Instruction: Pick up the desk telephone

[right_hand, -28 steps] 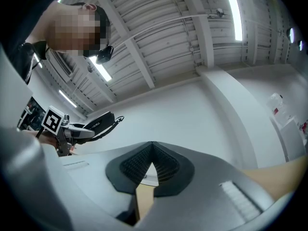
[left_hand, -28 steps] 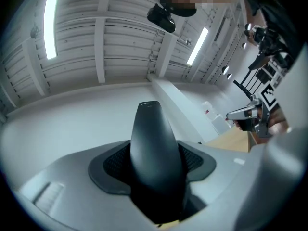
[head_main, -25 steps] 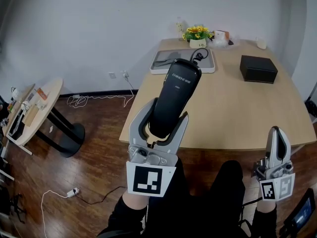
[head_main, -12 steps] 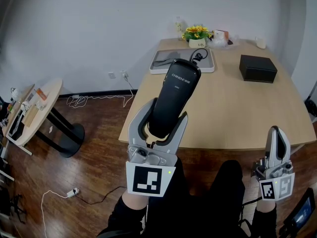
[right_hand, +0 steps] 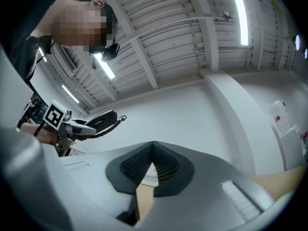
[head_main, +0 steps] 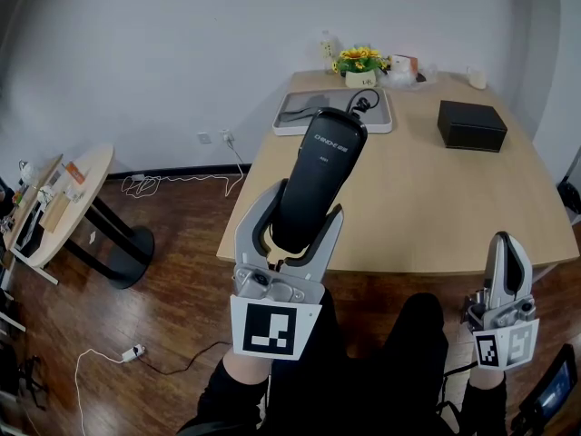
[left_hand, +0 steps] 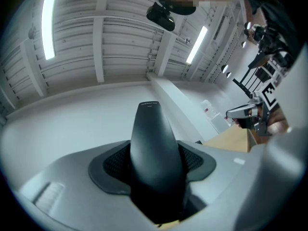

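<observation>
1. L gripper [head_main: 307, 203]: jaws partway apart, clamped on the lower end of the black handset [head_main: 320, 173]. Pads press both its sides.
2. Handset is off the wooden table [head_main: 427, 207], held up in the air. In head view it overlaps the table's near-left edge, top end slanting toward the table's far side.
3. R gripper [head_main: 507, 248]: jaws closed, pad tips touching, nothing between them. It sits off the table's near-right edge, pointing up.
4. White flat unit [head_main: 334, 113] lies at the table's far-left part, w/ a dark coiled cord [head_main: 364, 99] on its far-right corner.
5. Black box [head_main: 472, 125] on the table's far-right part, well apart from the white unit.
6. Yellow flowers [head_main: 360, 61] at the table's far edge, by the wall.
7. Person's dark-clad legs [head_main: 363, 371] below the table's near edge.
</observation>
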Motion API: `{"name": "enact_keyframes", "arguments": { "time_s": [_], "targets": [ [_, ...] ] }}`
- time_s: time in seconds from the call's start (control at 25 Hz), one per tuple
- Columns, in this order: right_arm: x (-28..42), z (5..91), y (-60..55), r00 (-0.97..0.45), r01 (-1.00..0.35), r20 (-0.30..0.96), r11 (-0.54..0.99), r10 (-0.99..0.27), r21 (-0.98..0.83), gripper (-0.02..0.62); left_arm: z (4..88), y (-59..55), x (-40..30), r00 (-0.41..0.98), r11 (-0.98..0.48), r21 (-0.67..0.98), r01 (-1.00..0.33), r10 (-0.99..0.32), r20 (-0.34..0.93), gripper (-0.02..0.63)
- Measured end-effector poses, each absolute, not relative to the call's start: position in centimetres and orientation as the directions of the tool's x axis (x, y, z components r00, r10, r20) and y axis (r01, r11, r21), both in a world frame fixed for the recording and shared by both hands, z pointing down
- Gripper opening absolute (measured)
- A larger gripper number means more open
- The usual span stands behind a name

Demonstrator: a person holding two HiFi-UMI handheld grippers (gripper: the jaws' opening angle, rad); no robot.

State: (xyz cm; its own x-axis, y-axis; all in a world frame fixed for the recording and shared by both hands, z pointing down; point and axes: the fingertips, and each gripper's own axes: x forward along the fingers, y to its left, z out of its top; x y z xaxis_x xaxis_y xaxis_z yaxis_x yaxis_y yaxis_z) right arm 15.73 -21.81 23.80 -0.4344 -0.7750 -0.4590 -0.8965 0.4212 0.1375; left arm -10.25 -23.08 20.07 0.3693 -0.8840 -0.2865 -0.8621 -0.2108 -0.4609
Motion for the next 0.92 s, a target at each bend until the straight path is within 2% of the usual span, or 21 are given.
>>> {"name": "enact_keyframes", "arguments": {
  "time_s": [0.28, 0.68, 0.92],
  "targets": [
    [16.61, 24.36, -22.03, -0.382, -0.914, -0.452, 0.402, -0.806, 0.055, 0.0, 20.0, -23.13, -10.29, 0.369, -0.209, -0.468, -0.859, -0.885, -0.283, 0.265],
    [15.94, 23.76, -21.85, -0.411, -0.908, -0.451, 0.401, -0.792, 0.122, 0.0, 20.09, -23.28, -10.46, 0.363, -0.203, -0.464, -0.862, -0.886, -0.288, 0.265],
    [16.34, 24.21, -21.97, -0.4, -0.911, -0.45, 0.4, -0.798, 0.1, 0.0, 20.15, -23.28, -10.4, 0.364, -0.203, -0.47, -0.859, -0.887, -0.282, 0.265]
  ]
}}
